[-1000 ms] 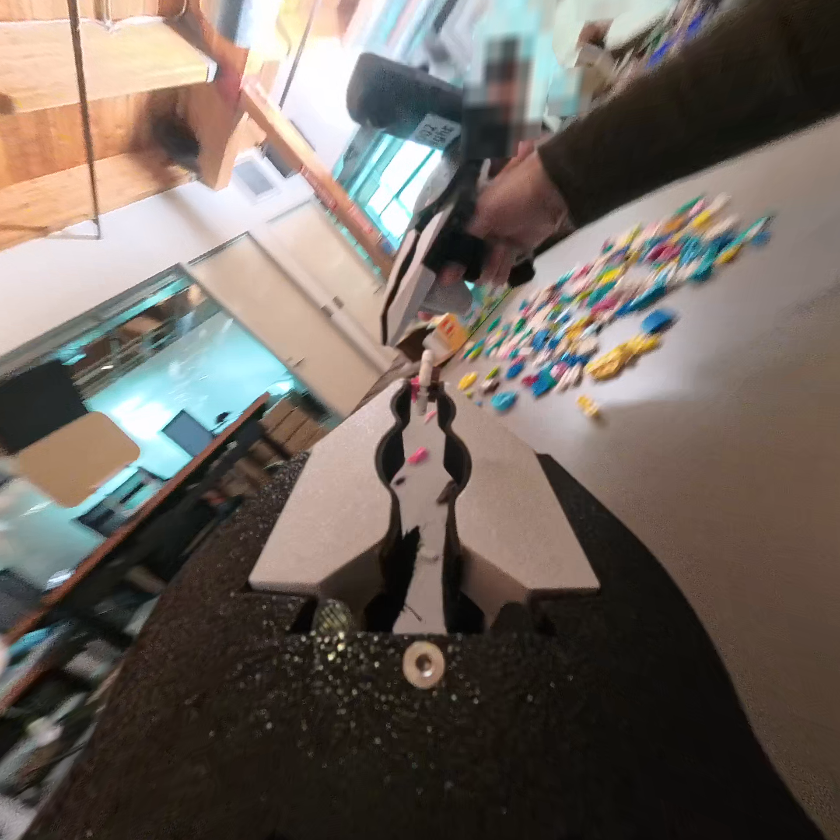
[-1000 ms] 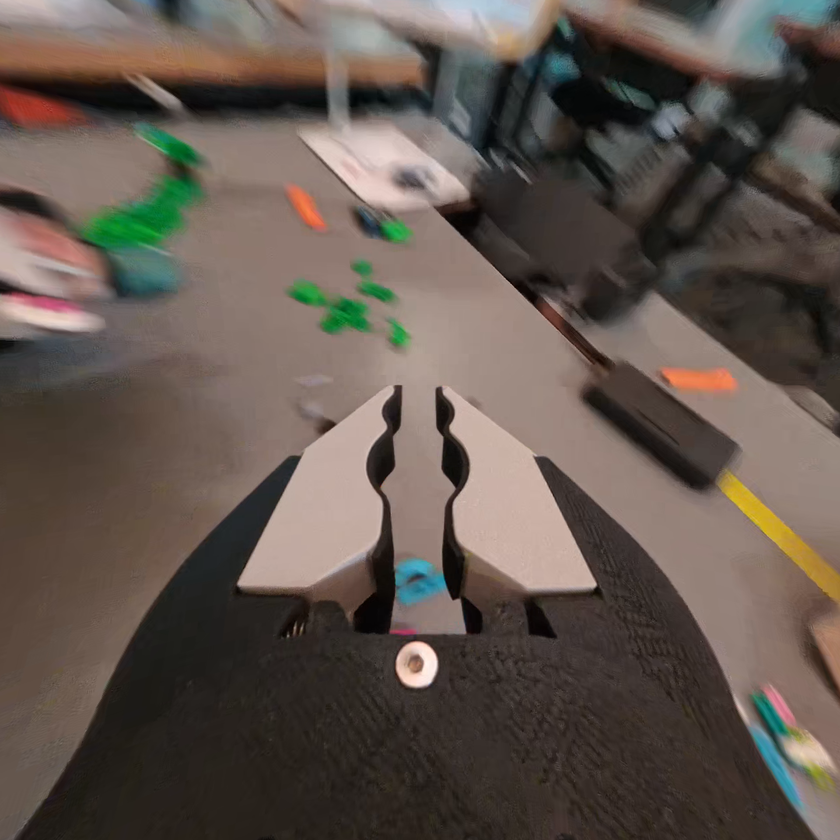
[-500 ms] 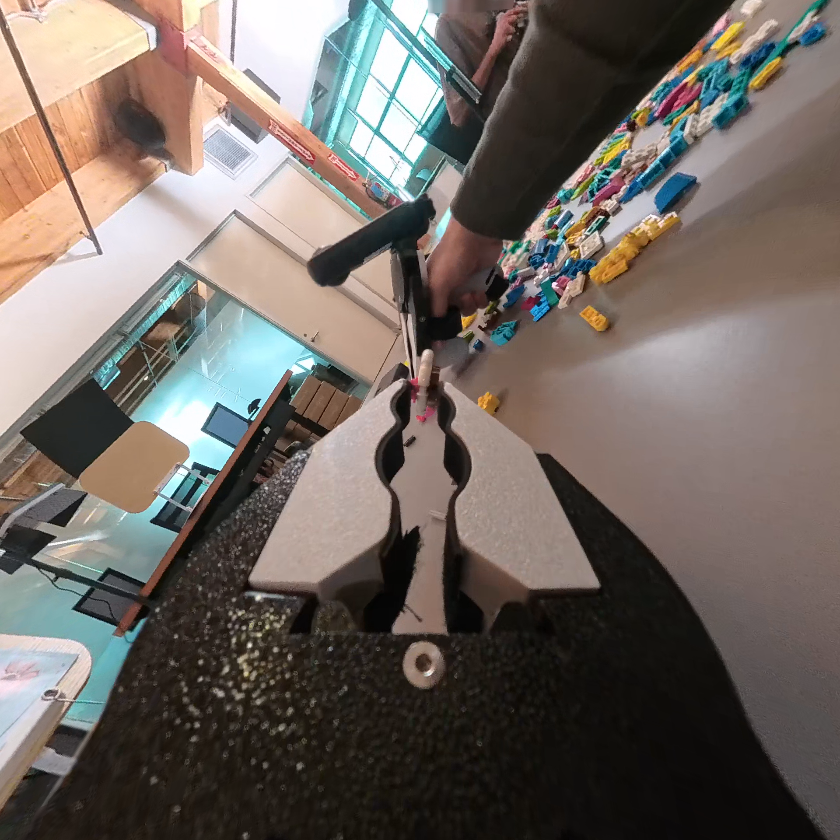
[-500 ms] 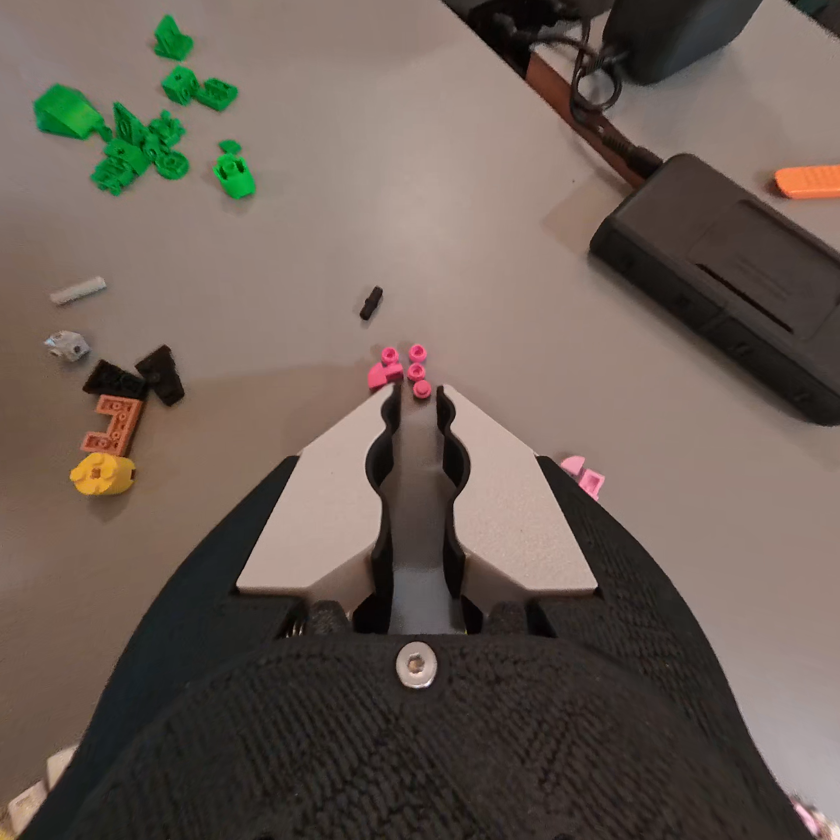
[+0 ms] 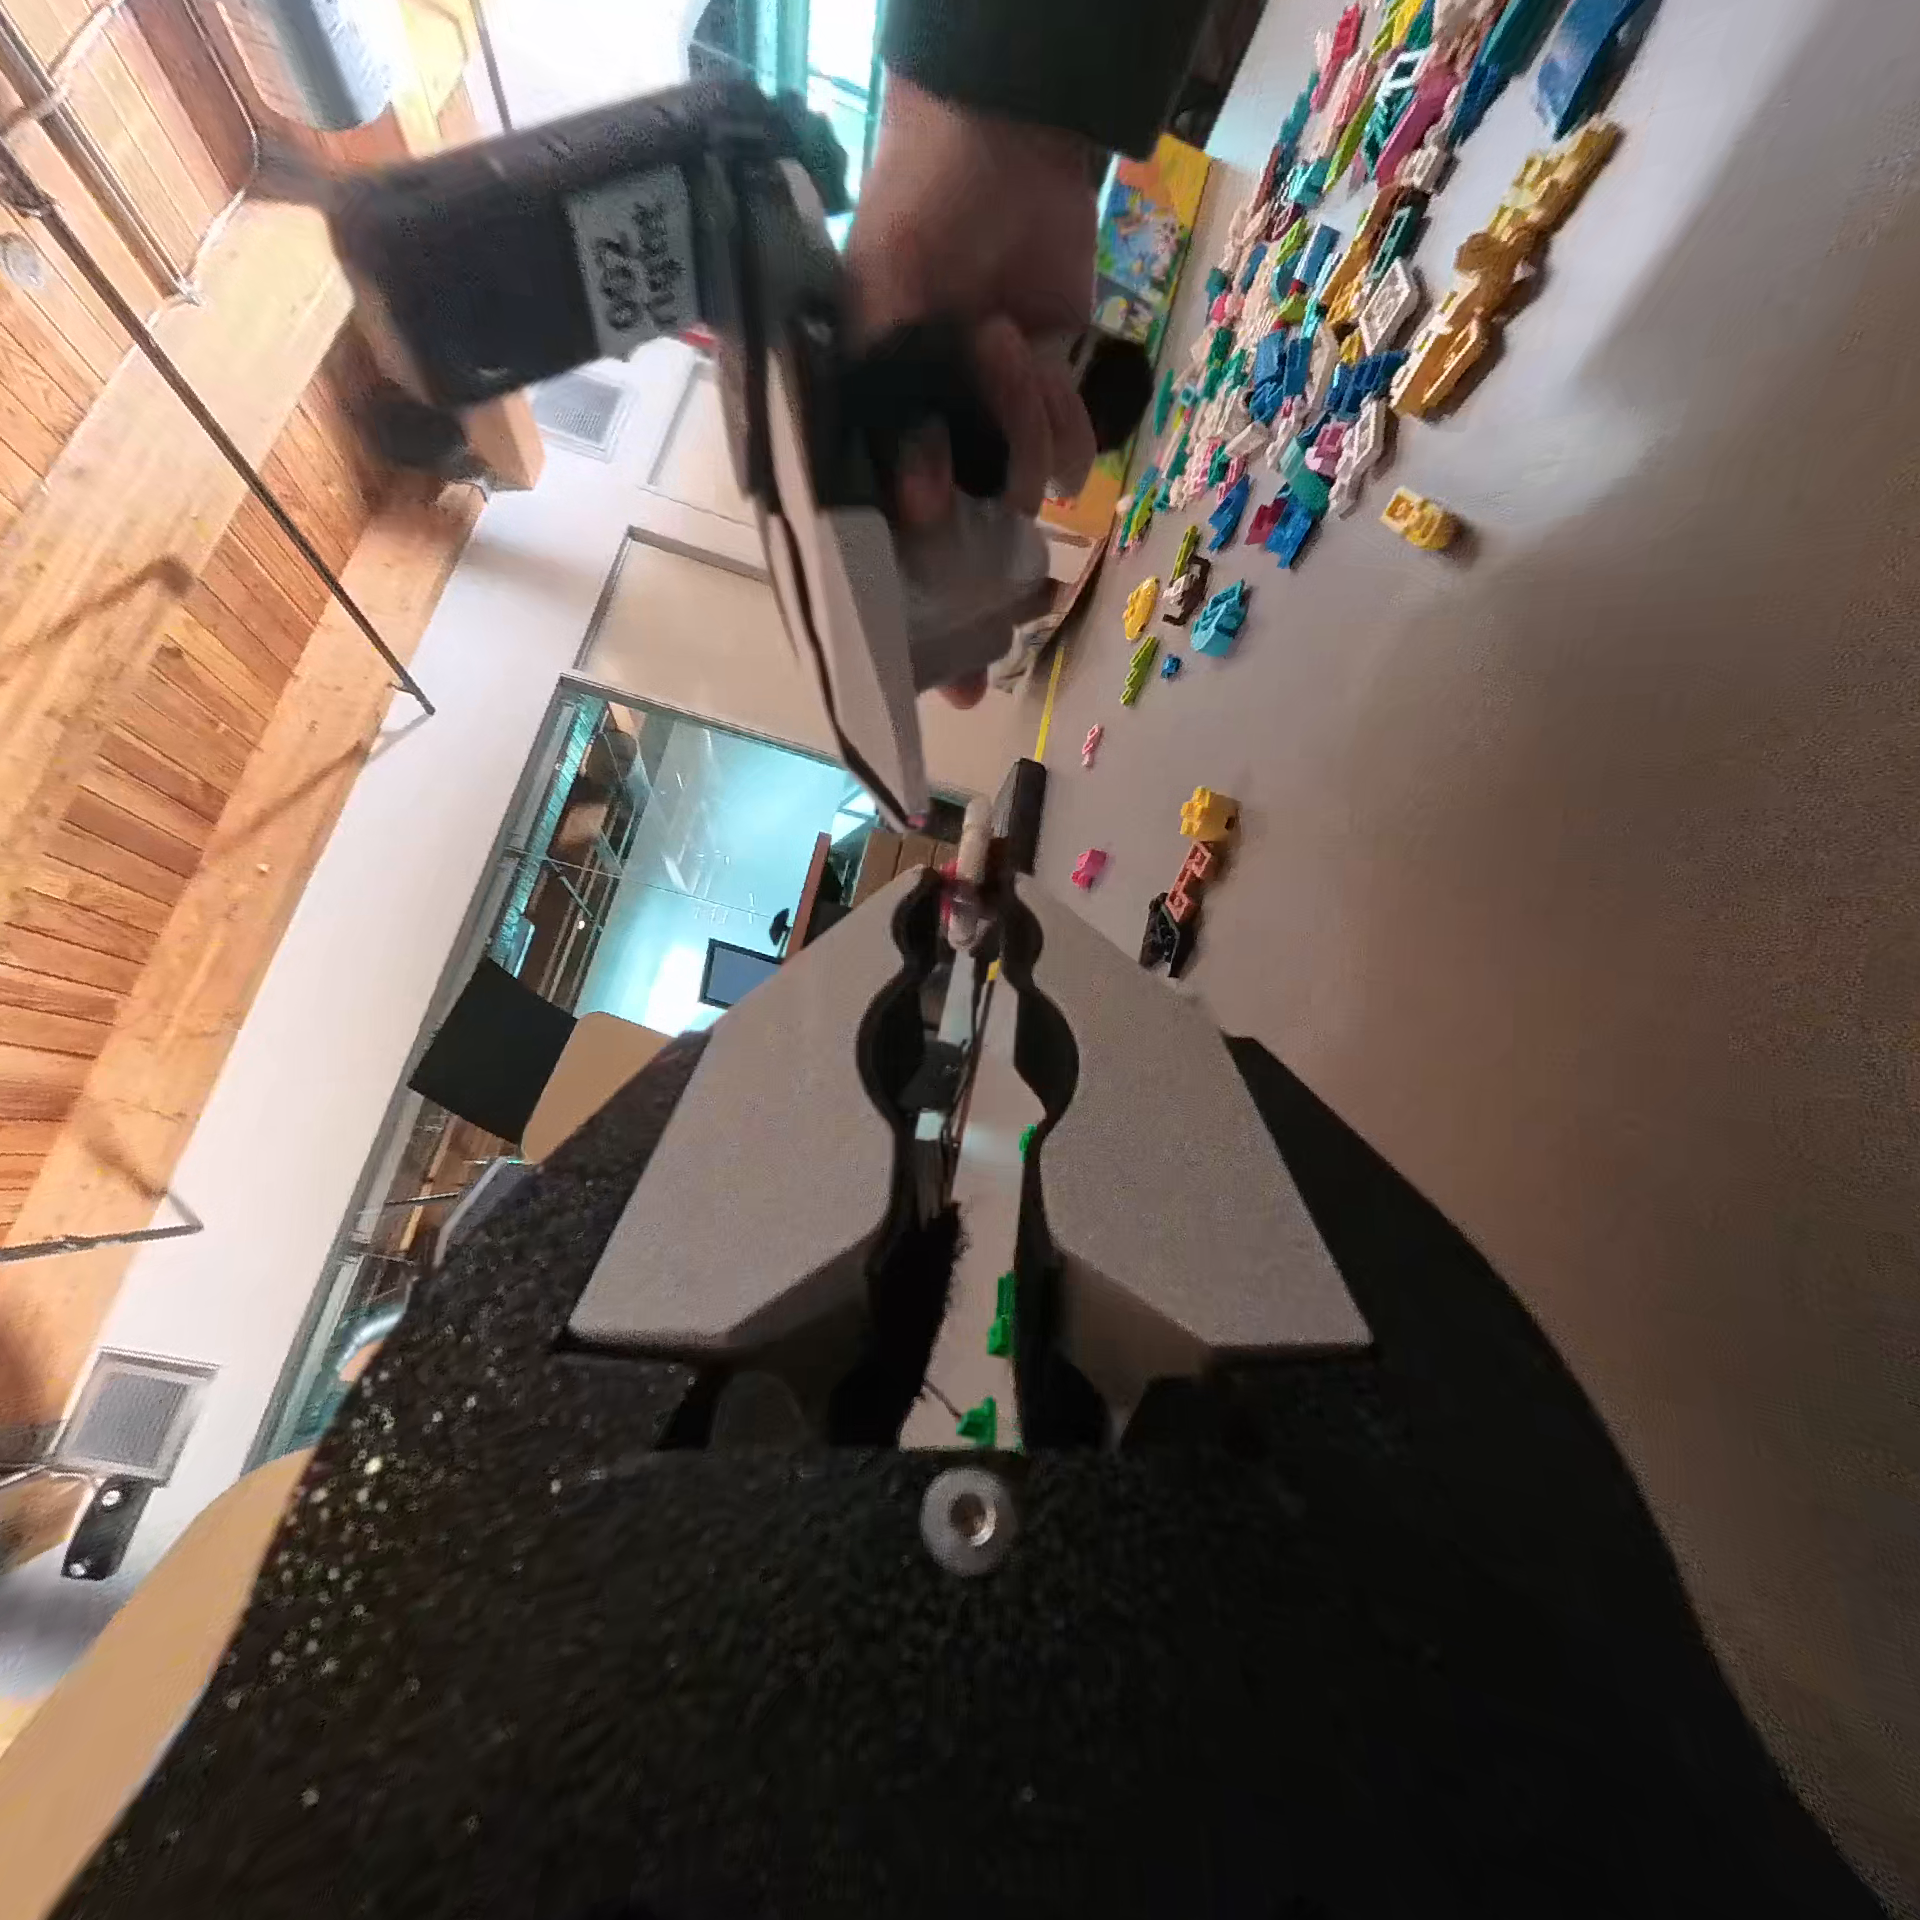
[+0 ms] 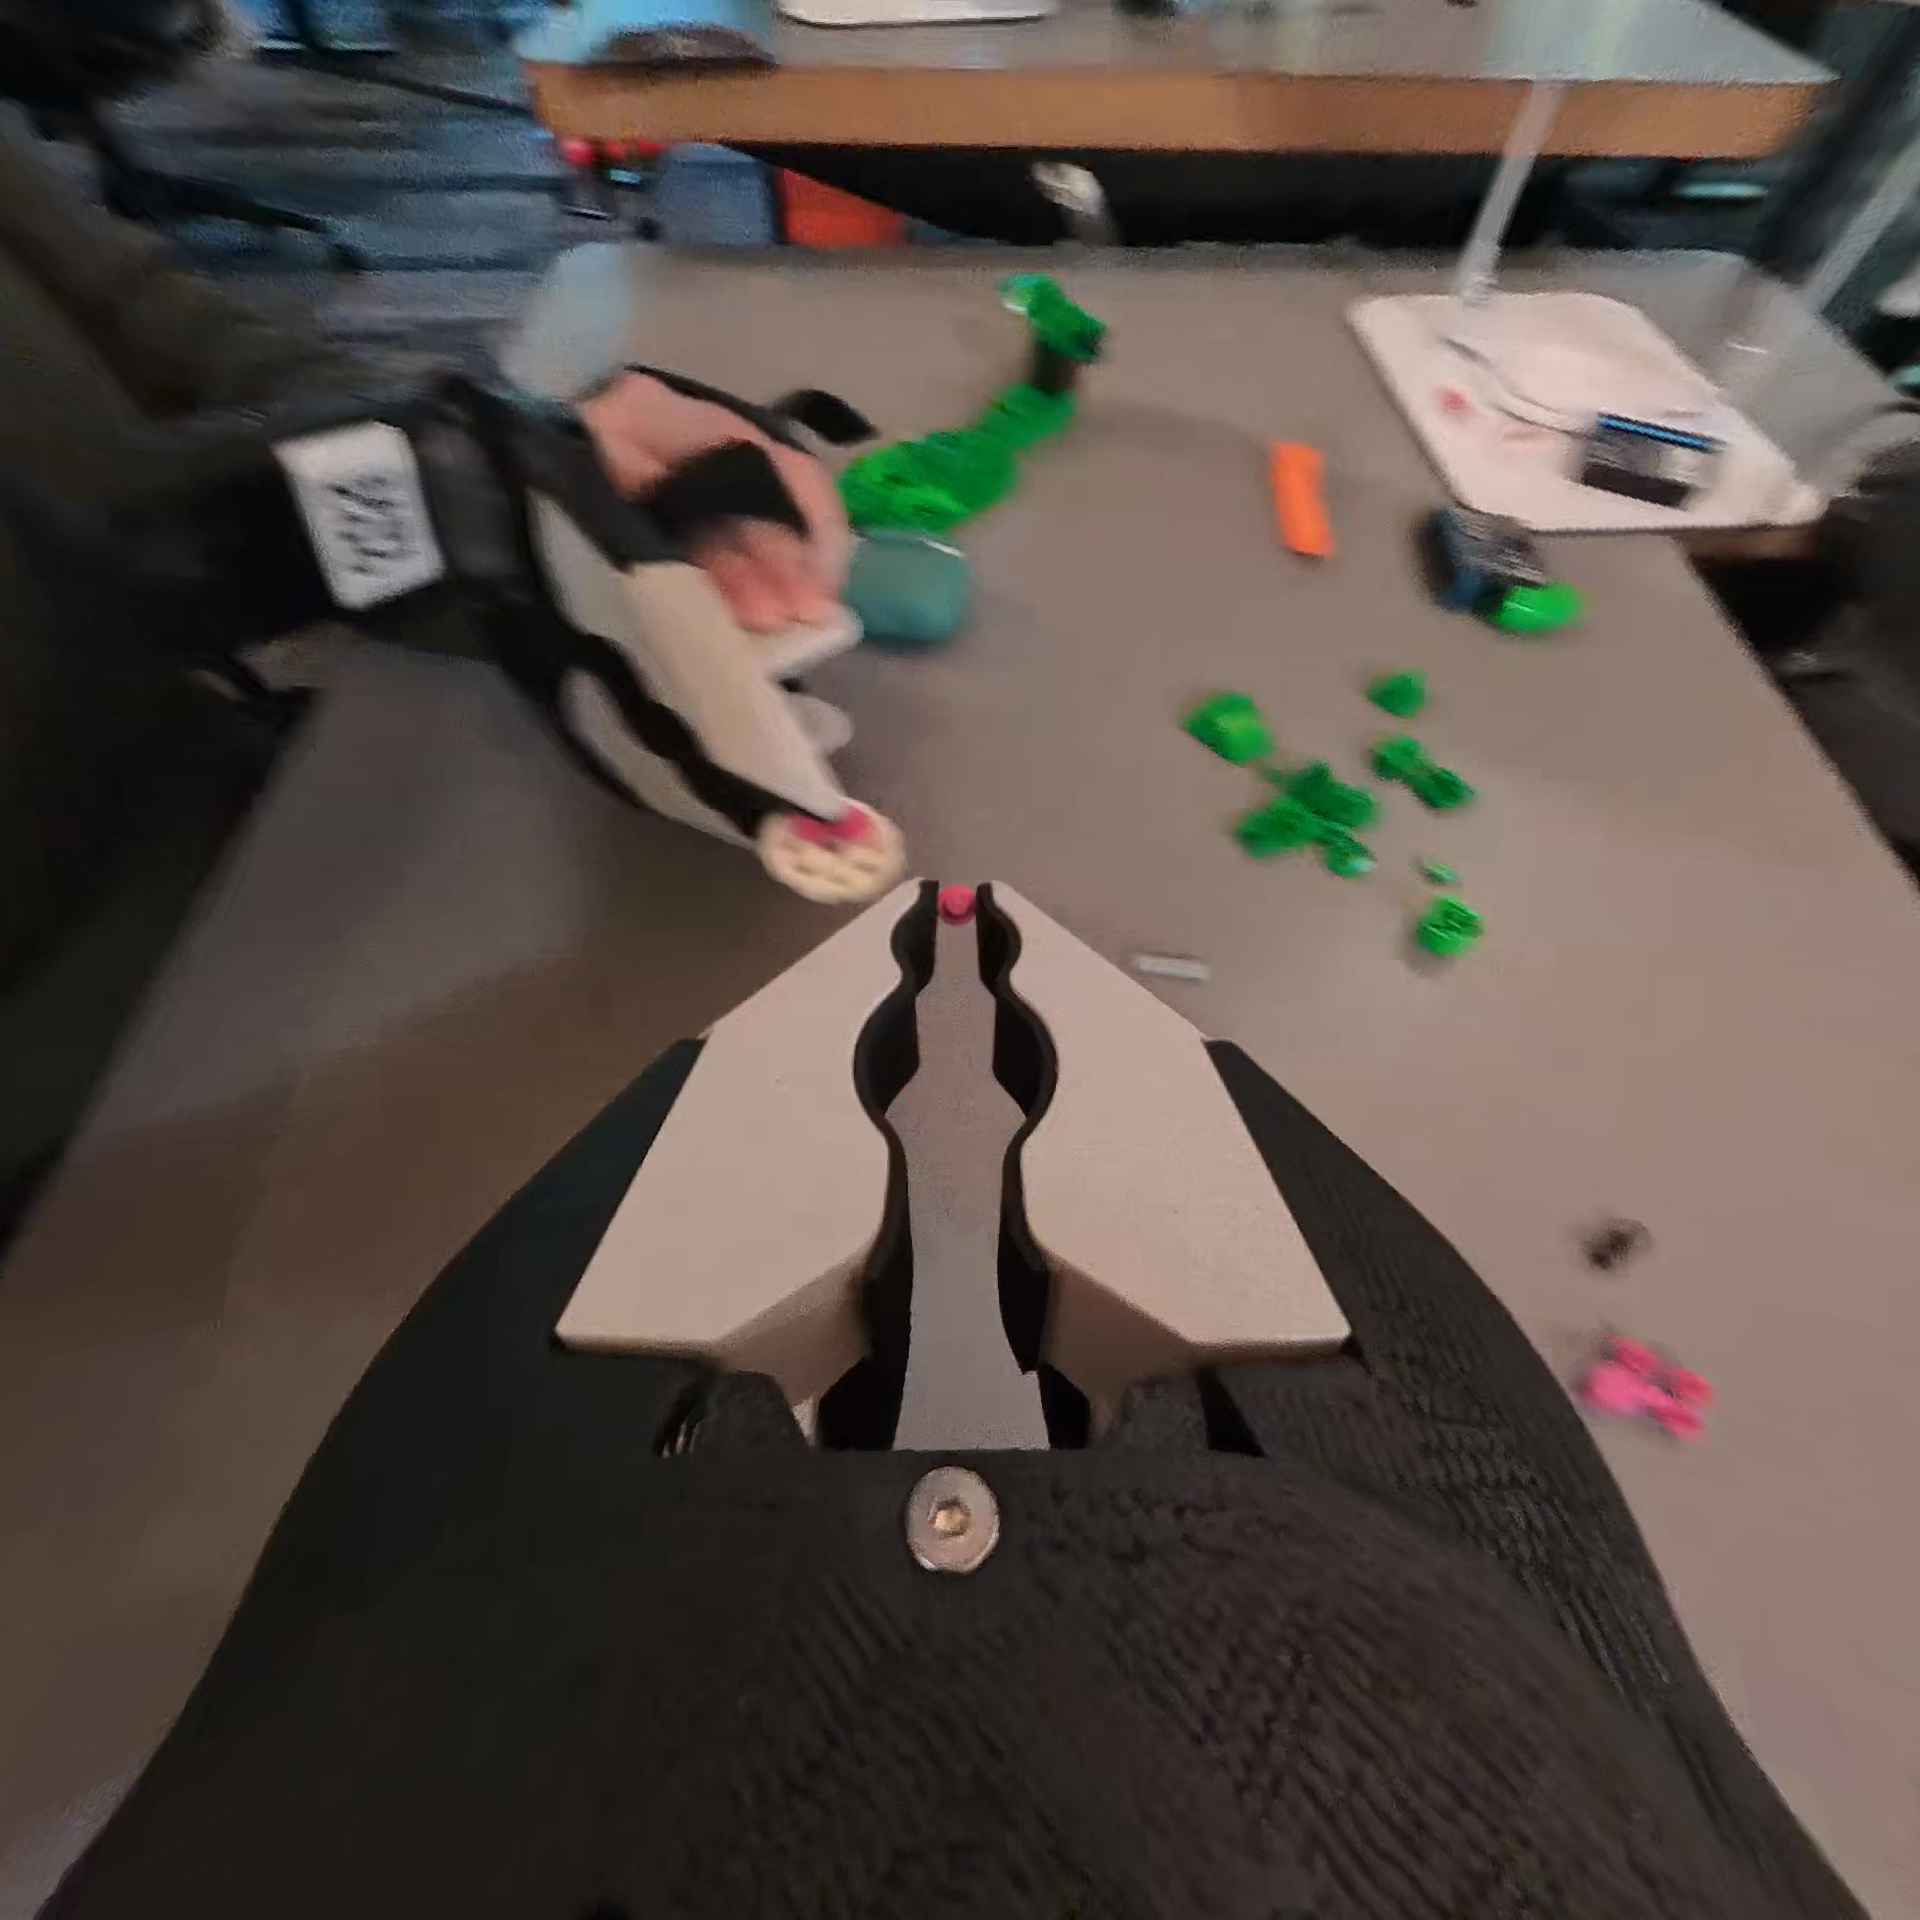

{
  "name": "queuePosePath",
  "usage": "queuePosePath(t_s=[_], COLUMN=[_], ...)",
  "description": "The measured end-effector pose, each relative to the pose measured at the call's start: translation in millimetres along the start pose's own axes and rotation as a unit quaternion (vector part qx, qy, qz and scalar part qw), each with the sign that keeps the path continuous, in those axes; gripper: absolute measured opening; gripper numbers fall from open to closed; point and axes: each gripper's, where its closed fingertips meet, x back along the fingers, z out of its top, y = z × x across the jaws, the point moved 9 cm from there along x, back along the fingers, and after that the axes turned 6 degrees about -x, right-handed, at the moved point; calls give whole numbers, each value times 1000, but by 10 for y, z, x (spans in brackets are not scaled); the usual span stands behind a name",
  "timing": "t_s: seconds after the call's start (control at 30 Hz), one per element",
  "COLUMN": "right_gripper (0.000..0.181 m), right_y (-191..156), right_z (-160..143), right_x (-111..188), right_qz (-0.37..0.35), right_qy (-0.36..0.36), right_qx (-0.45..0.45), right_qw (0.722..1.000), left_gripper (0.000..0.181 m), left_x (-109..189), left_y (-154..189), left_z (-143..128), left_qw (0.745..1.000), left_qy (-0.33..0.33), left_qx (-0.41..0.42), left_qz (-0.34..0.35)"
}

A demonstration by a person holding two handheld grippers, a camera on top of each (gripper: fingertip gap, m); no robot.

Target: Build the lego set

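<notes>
The right gripper pinches a pink stud; the left gripper clamps a round cream plate. Next, seemingly, press them together.

L gripper, R gripper: both clamped.

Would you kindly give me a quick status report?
Left gripper shut on round cream piece. Right gripper shut on pink stud, beside it. Nothing between.
</notes>
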Motion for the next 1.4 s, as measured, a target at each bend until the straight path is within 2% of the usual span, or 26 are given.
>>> queuePosePath(t_s=[0.1, 0.2, 0.57, 0.9, 1.03, 1.17, 1.23, 1.3, 1.4], right_gripper=[6, 6, 6, 7, 16, 26, 39, 44, 49], right_y=[-250, -335, -311, -343, -364, -402, -463, -555, -692], right_z=[61, 59, 82, 149, 165, 195, 219, 203, 113], right_x=[-88, -131, -134, -114, -105, -51, 2, 23, -67], right_qz=[14, 5, -3, 30, 29, 20, 0, -59, -150], right_qy=[-25, -39, -42, -55, -64, -35, -6, -1, -59], right_qx=[24, 39, 13, 1, 7, 20, 65, 161, 301], right_qw=[999, 998, 999, 998, 998, 999, 998, 985, 940], left_gripper=[8, 8, 8, 8, 8, 8, 8, 8, 8], left_x=[9, 23, 37, 71, 69, 70, 70, 66, 64], left_y=[2, -7, -1, -2, -6, -25, -39, -55, -78], left_z=[19, 31, 78, 142, 149, 134, 118, 98, 82], left_qw=[1000, 1000, 999, 996, 996, 997, 998, 999, 999], left_qy=[2, 5, 14, 23, 25, 24, 23, 22, 25], left_qx=[-10, -15, -40, -80, -76, -61, -45, -20, 9], left_qz=[2, 7, 19, 44, 46, 46, 43, 38, 36])
